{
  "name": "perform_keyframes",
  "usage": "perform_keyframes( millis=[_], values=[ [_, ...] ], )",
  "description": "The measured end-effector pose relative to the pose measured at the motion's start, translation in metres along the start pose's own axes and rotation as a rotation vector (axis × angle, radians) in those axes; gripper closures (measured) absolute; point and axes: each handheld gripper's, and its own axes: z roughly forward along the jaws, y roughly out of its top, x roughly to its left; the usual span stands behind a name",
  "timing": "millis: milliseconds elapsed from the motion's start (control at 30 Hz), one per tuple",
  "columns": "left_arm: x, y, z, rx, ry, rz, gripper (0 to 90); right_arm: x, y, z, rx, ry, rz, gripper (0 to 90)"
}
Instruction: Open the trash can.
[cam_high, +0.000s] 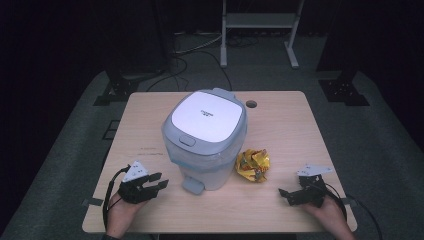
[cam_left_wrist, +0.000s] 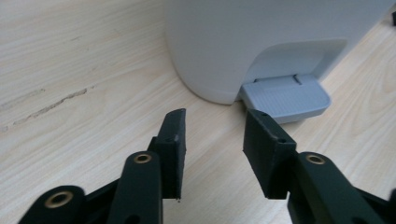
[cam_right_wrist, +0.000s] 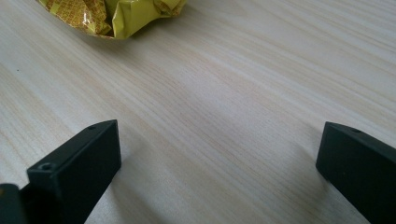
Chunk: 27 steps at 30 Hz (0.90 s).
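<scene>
My counter (cam_high: 280, 200) is a pale wooden top with rounded corners and a small round hole near its far edge, and it carries everything here.

The biggest thing on it is the pedal bin (cam_high: 206, 137), standing upright near the middle: a whitish body with a liner showing under the rim, and a grey and white lid that lies closed on top. From my left tool's own view the bin's white wall (cam_left_wrist: 233, 42) rises just ahead.

My left tool (cam_high: 159, 181) sits near the front left corner of the counter, pointing toward the base of the bin. Its jaws stand partly apart with bare wood between them, and they hold nothing.

My right tool (cam_high: 285, 195) rests near the front right corner, well apart from the bin. Its jaws are spread wide over bare wood and hold nothing.

The crumpled yellow wrapper (cam_high: 253, 165) lies on the counter just beside the bin, on its right, between the bin and my right tool. In the right gripper view it sits ahead of the jaws, at the top (cam_right_wrist: 116, 16).

The grey foot pedal (cam_high: 193, 185) juts out from the bottom of the bin toward me. In the left gripper view it lies just beyond my jaw tips (cam_left_wrist: 285, 98), not touching them.
</scene>
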Motion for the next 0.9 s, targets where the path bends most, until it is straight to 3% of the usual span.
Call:
perform_keyframes(
  millis=[333, 533, 900],
  values=[
    [-0.009, 0.010, -0.013, -0.041, -0.018, -0.007, 79.7, 0.000, 0.000, 0.000, 0.000, 0.000, -0.001, 0.0],
    [-0.011, 0.014, -0.019, -0.055, -0.062, -0.012, 89.0, 0.000, 0.000, 0.000, 0.000, 0.000, -0.001, 0.0],
    [-0.019, 0.030, -0.035, -0.096, -0.103, 0.006, 90.0, 0.000, 0.000, 0.000, 0.000, 0.000, -0.001, 0.0]
  ],
)
